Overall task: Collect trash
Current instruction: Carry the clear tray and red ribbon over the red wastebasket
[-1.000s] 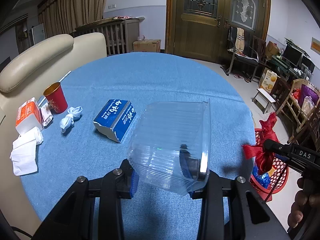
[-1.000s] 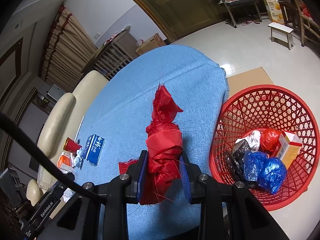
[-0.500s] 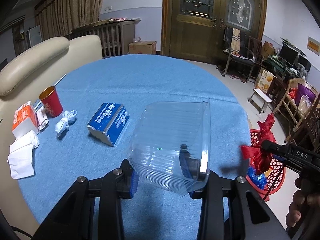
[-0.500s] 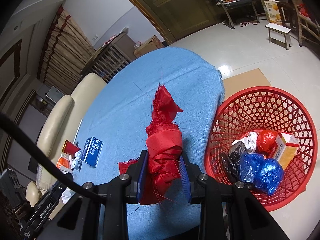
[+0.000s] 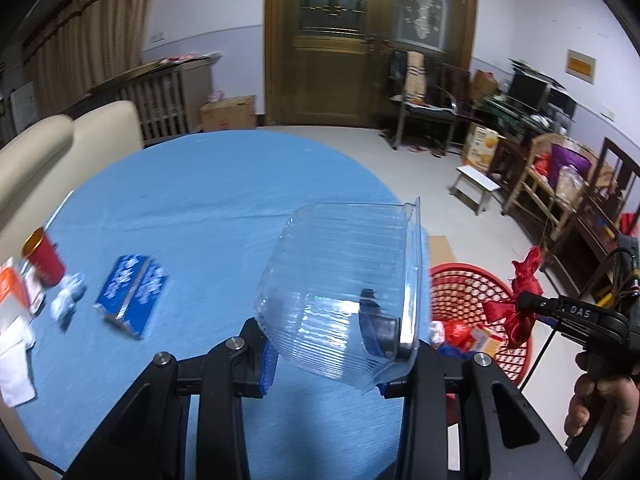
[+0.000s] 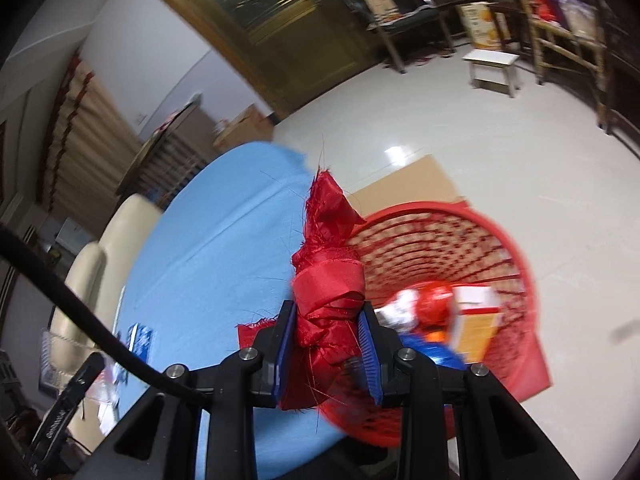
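My left gripper [image 5: 326,354] is shut on a clear ribbed plastic container [image 5: 344,288], held above the right edge of the blue round table [image 5: 208,208]. My right gripper [image 6: 326,356] is shut on a knotted red cloth [image 6: 328,284], held over the near rim of the red trash basket [image 6: 500,256]. The basket [image 5: 468,288] stands on the floor beside the table and holds blue bags, a red bag and a carton. The right gripper with the red cloth [image 5: 520,304] also shows at the right of the left wrist view.
On the table's left side lie a blue tissue pack [image 5: 132,296], a red cup [image 5: 44,258], a knotted white wad [image 5: 68,300], an orange box and white tissues. A cream sofa [image 5: 60,152] borders the table. A stool [image 5: 476,186], chairs and shelves stand beyond.
Both grippers have swung right toward the basket with their loads. The red cloth now hangs over the basket's rim instead of over the table edge.
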{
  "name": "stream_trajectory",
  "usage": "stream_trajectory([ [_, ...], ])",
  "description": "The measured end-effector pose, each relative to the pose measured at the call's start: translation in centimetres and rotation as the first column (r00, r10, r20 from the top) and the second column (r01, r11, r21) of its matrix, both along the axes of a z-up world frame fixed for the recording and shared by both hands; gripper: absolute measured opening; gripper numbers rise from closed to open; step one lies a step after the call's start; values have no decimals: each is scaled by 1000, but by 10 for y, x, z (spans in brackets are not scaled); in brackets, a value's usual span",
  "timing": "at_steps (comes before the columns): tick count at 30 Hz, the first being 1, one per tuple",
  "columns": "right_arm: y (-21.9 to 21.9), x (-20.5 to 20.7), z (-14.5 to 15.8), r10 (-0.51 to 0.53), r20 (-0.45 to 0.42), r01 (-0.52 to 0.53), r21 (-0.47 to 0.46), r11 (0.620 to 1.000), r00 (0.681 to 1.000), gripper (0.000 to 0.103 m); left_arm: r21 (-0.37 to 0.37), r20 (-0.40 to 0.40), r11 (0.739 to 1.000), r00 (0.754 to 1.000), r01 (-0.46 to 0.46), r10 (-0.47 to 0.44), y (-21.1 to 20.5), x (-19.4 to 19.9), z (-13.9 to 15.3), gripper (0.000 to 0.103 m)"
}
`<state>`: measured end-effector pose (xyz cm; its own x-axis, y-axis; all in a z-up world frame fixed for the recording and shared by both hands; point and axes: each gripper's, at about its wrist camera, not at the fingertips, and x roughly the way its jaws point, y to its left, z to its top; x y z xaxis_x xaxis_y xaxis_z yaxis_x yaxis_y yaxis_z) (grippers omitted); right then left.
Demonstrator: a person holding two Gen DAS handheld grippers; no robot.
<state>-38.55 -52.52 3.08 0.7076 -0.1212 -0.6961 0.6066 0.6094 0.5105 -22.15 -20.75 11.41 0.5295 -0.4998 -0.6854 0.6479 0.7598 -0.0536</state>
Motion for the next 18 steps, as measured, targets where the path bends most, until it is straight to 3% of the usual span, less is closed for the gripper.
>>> stream_trajectory([
  [5, -25, -16, -9, -46, -39, 46, 2, 999, 998, 33, 7, -10, 998, 998, 68, -68, -32, -9, -2, 39],
  [18, -41, -13, -38, -15, -144, 15, -4, 1000, 990, 33, 60, -56, 980, 981, 189, -185, -106, -20, -19, 39],
])
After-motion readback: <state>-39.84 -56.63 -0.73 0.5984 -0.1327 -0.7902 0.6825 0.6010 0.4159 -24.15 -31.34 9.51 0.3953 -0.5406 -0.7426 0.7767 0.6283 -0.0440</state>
